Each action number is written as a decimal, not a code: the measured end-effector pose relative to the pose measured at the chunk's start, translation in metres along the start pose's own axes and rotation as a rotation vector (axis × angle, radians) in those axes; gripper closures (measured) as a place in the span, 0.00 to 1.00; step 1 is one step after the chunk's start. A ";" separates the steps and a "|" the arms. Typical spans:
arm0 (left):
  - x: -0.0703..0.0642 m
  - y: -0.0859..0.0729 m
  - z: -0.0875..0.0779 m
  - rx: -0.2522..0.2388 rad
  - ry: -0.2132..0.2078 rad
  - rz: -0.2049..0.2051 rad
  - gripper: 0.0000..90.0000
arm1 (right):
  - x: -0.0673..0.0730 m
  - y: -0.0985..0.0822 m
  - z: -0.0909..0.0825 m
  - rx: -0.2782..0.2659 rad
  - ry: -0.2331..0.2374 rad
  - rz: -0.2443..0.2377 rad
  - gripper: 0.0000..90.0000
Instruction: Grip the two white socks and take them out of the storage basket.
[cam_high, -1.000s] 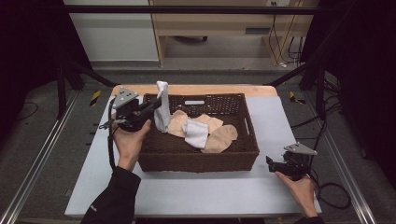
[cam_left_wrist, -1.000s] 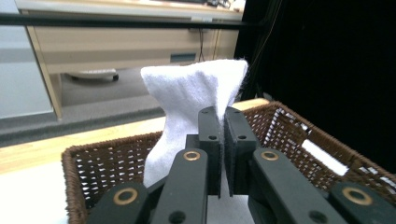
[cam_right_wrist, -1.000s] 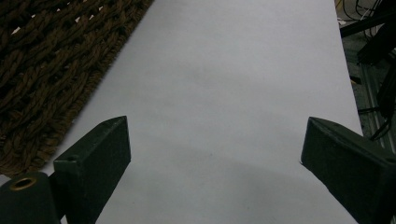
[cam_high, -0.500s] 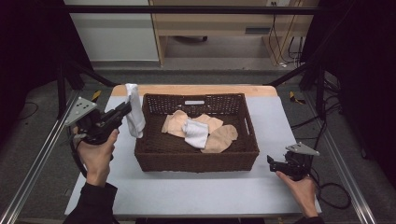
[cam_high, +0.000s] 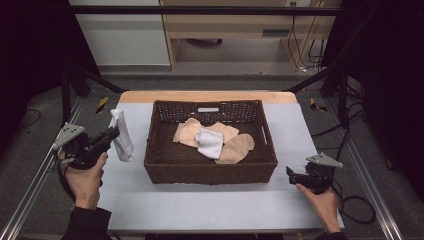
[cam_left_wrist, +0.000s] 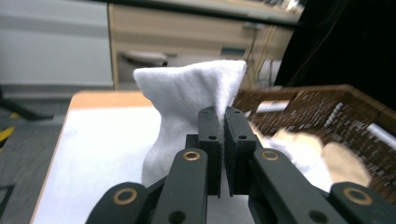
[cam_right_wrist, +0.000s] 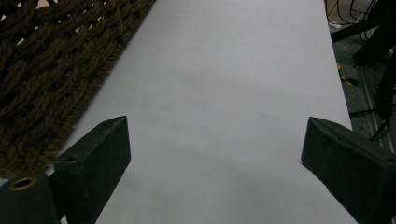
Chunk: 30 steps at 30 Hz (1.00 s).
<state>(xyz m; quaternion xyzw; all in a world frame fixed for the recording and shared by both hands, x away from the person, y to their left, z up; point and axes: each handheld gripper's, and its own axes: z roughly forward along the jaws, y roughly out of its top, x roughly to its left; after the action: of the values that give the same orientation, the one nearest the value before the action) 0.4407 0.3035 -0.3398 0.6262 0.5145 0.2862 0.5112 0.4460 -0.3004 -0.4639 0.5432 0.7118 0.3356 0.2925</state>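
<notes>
- Pale grey covered the surface (cam_high: 210, 205), with a wooden strip along its far edge and dark floor and black frame legs around it.
- A brown wicker basket (cam_high: 210, 170) sat mid-surface, holding 1 white sock (cam_high: 209, 141) among beige ones (cam_high: 235, 148).
- The left tool (cam_high: 114, 134) had its jaws pressed together on a white sock (cam_high: 121, 140), which hung over the surface just left of the basket; the left gripper view showed the cloth (cam_left_wrist: 187, 107) pinched at its upper edge.
- The right tool (cam_high: 291, 175) rested near the basket's right front corner, jaws spread wide over bare surface.
- Judged step: setting this sock down outside the basket. Doing it well would call for lowering until the toe met the surface, then laying it flat before letting go, well clear of the wicker wall.
</notes>
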 end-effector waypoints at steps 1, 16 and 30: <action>0.003 -0.004 0.003 0.024 0.011 0.002 0.96 | 0.000 0.000 0.000 0.000 0.001 -0.001 0.09; 0.023 -0.069 0.050 0.313 0.105 0.020 0.93 | 0.002 -0.002 0.001 0.016 0.006 -0.014 0.09; 0.016 -0.061 0.046 0.224 0.094 0.017 0.55 | 0.001 -0.002 0.000 0.011 0.009 -0.015 0.09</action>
<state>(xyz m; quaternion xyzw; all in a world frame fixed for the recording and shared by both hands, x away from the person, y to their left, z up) 0.4655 0.2997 -0.4141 0.6695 0.5614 0.2603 0.4109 0.4448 -0.2994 -0.4658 0.5382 0.7189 0.3319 0.2887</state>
